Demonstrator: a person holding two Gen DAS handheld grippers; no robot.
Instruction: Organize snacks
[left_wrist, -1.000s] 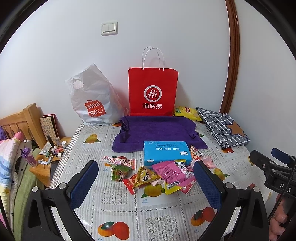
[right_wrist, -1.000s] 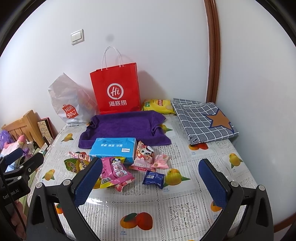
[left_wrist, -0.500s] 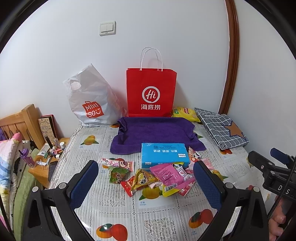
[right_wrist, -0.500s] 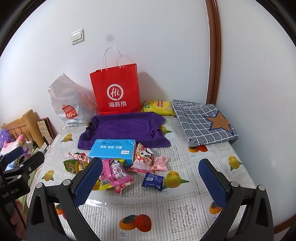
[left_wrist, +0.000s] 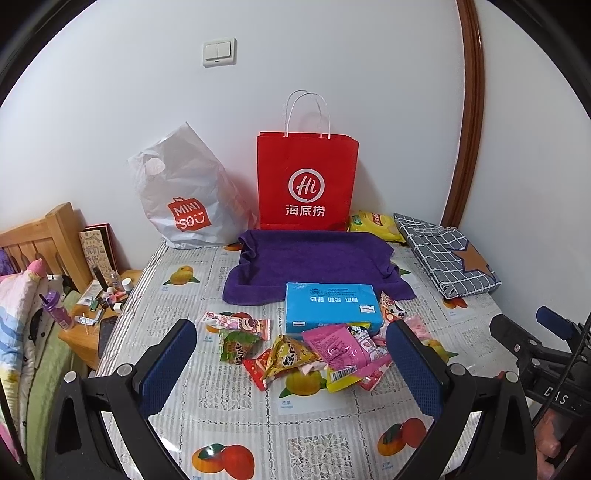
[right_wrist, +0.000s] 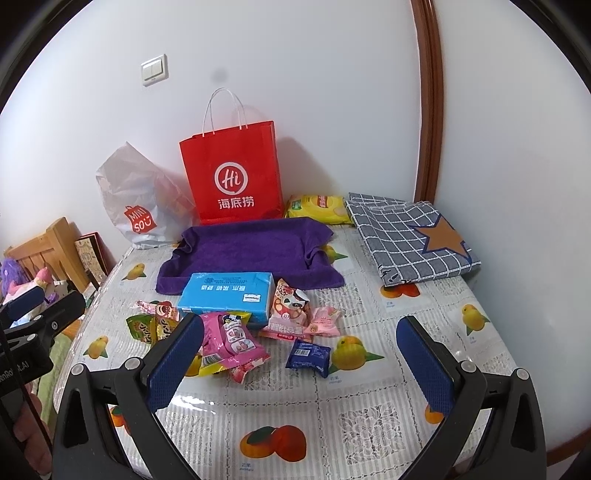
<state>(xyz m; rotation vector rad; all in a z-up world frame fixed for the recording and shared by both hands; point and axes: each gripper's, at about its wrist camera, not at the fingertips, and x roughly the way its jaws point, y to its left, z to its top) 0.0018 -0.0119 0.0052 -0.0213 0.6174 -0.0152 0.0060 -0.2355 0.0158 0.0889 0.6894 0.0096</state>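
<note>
The table spreads out ahead of both grippers. At its far edge stands a red bag, a purple towel before it, then a blue pack. Snacks lie nearest, between the left gripper's wide-open fingers (empty); the right gripper also gapes, holding nothing.

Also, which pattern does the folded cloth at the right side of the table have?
The folded grey cloth has a white grid and an orange star, clearest in the right wrist view.
</note>
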